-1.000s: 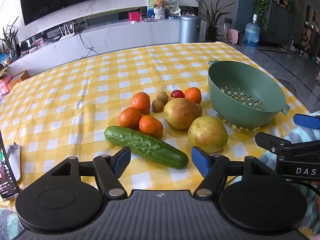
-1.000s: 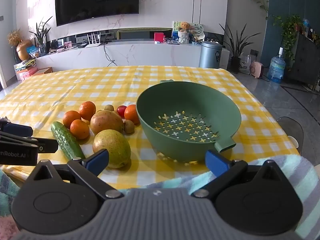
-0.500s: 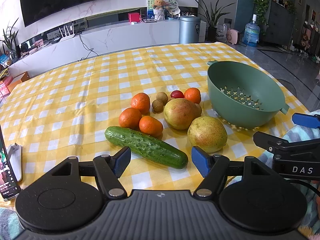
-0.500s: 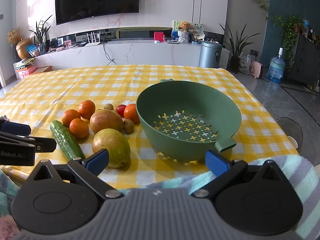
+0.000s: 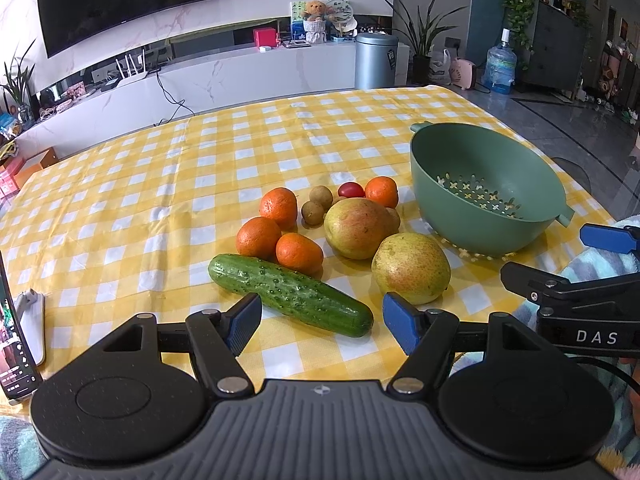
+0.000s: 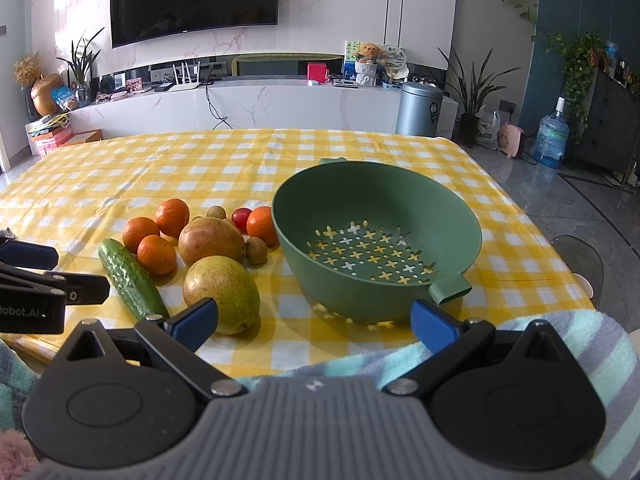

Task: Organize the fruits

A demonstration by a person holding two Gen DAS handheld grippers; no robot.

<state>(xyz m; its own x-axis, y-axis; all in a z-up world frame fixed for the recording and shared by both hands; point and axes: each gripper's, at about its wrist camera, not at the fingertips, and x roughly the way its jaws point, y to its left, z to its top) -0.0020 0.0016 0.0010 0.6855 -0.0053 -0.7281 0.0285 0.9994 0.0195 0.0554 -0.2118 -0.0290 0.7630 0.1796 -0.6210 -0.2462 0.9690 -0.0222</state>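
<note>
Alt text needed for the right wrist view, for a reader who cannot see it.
The open right gripper faces an empty green colander on a yellow checked tablecloth. Left of it lie two pears, tangerines and a cucumber; the left gripper enters at the left edge.

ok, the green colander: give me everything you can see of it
The colander is a matte green bowl, plastic by the look, with cross-shaped holes across its bottom and a small tab handle at its near and far rim. It is empty and stands upright on the checked cloth, right of the fruit pile. An orange sits close against its left wall; contact is unclear. Neither gripper touches it.
</note>
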